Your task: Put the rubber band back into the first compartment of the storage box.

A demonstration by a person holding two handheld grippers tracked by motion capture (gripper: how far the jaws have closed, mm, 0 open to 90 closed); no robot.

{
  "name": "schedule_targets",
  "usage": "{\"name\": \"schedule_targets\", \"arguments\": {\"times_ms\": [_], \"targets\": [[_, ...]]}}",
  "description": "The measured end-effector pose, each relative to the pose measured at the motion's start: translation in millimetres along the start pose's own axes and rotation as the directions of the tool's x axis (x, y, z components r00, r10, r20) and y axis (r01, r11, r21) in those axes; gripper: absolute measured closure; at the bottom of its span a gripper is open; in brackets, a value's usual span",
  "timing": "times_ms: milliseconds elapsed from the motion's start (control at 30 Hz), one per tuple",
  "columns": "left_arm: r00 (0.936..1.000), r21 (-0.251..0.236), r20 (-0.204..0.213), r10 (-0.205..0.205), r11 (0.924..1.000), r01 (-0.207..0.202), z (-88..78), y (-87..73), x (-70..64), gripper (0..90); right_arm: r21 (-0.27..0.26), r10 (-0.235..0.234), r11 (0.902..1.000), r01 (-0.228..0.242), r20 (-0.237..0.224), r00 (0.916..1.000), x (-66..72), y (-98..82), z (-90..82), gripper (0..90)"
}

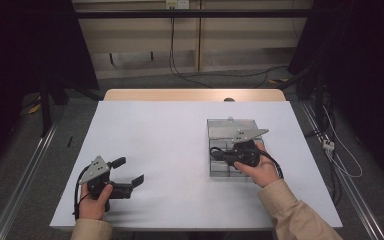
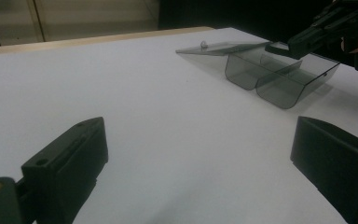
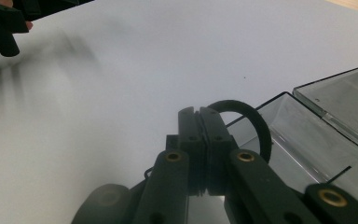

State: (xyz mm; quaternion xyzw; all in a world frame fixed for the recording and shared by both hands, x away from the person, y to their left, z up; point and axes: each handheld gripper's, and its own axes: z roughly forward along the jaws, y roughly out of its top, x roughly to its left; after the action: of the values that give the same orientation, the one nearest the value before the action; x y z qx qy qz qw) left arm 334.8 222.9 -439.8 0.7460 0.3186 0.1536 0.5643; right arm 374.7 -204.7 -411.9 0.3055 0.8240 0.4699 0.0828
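A clear smoky plastic box [image 1: 220,171] lies on the white table [image 1: 170,140] right of centre, its lid [image 1: 230,127] folded back flat on the far side. My right gripper [image 1: 219,153] hovers over the box's left part, pointing left, and is shut on a black elastic ring [image 3: 254,119] that curls out from behind the pressed jaw tips [image 3: 198,114]. The box [image 3: 307,140] lies just beneath and right of them. My left gripper [image 1: 129,171] rests low at the table's front left, open with nothing between its fingers [image 2: 74,149].
The left gripper view looks across bare white table to the box [image 2: 279,79] and the right gripper [image 2: 303,42] above it. A wooden strip [image 1: 195,95] edges the table's far side. Cables run over the grey floor beyond and to the right.
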Motion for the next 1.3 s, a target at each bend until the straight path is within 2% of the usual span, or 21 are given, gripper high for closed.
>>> {"name": "schedule_targets", "arguments": {"times_ms": [467, 1300], "targets": [[1.0, -0.001, 0.003, -0.004, 1.0, 0.004, 0.6, -0.2, -0.3, 3.6, -0.001, 0.015, 0.9999, -0.015, 0.011, 0.9998, -6.1, -0.6, 3.2, 89.0], [1.0, 0.001, 0.006, -0.005, 1.0, 0.005, 1.1, -0.4, -0.1, 3.6, 0.029, 0.039, 0.9987, -0.041, 0.058, 0.9975, -20.5, -5.7, 9.6, 88.9]]}}
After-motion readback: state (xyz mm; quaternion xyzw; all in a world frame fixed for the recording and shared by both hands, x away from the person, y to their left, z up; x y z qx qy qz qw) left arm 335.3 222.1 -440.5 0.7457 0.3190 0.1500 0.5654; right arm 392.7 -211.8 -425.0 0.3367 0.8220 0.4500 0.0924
